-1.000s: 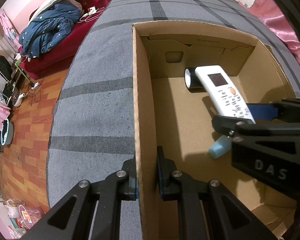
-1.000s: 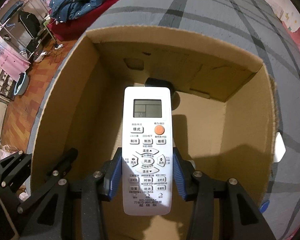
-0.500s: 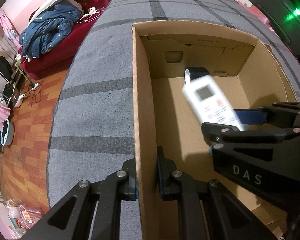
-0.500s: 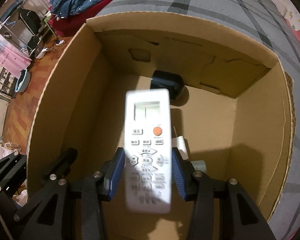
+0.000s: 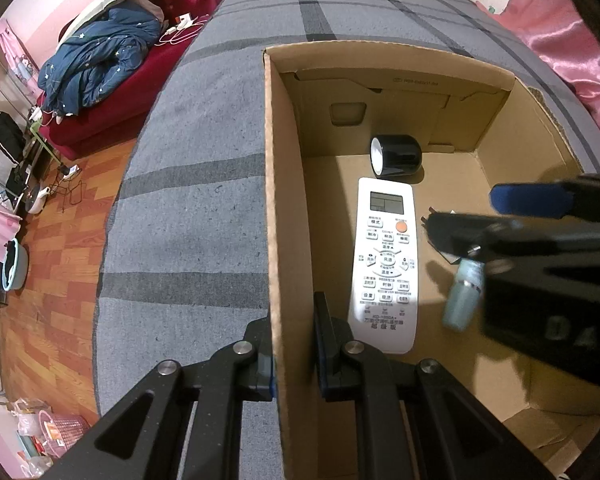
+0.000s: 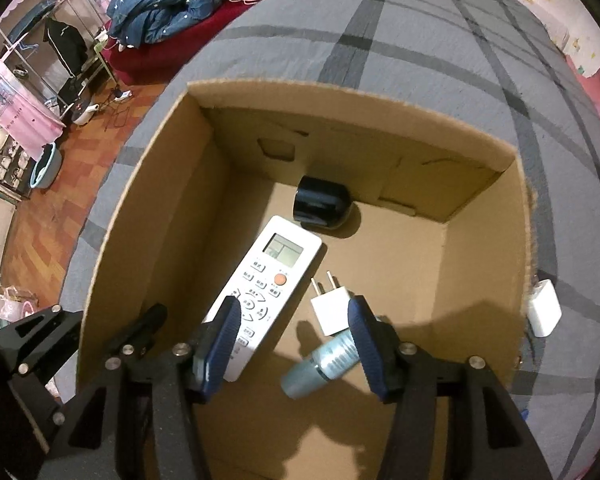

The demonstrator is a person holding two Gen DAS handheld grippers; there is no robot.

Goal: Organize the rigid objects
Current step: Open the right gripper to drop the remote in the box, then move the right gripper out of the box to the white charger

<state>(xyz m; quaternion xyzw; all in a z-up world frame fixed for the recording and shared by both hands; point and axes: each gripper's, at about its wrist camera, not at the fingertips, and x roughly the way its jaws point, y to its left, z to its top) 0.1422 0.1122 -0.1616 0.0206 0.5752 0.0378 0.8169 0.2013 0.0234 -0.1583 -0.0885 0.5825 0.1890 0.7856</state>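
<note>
Tools work a cardboard box (image 6: 516, 264) on a grey-striped bed (image 6: 380, 60). The right tool (image 6: 296, 344), pointing steeply down over the box, has just spread its blue pads; they stand apart with nothing gripped between them. The white remote (image 5: 386, 264) it was carrying has dropped free and lies face up on the box floor, its screen end near a black cup (image 5: 396, 156) lying on its side by the far wall. Beside the remote rest a white plug (image 6: 330, 308) and a pale blue bottle (image 6: 320, 364), touching each other.

The left tool (image 5: 292, 356), also aimed steeply down, is clamped on the box's near side wall, one finger inside and one outside, apparently steadying it.

The step in hand looks like the release of the remote, now done. A white charger (image 6: 544, 308) sits on the bed just outside the box's right wall; it seems the likely next pick, which would call for lifting the right tool clear of the rim, carrying it over that wall and closing on the charger's narrow sides.
</note>
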